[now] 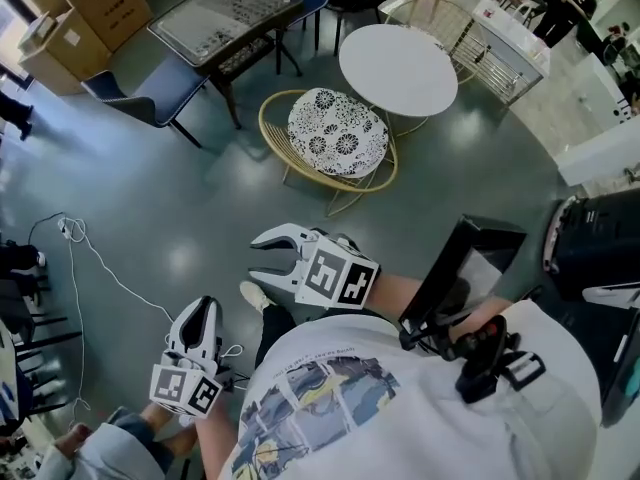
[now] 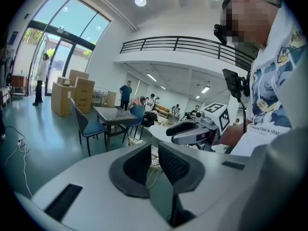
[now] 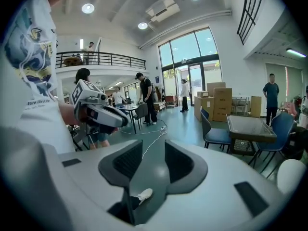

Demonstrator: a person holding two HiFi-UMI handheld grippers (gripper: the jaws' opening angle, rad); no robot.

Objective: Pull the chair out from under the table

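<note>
A rattan chair with a black-and-white patterned cushion stands on the floor, close against the near left edge of the round white table. Both grippers hang well short of it, above the floor in front of my body. My right gripper points left in the head view, its jaws open with nothing between them. Lower left, my left gripper has its jaws shut and empty. In the left gripper view the right gripper shows ahead, with the patterned cushion beyond the jaws.
A dark glass-topped table and a blue chair stand at the back left, beside cardboard boxes. A white cable lies on the floor at the left. Several people stand further off in the hall.
</note>
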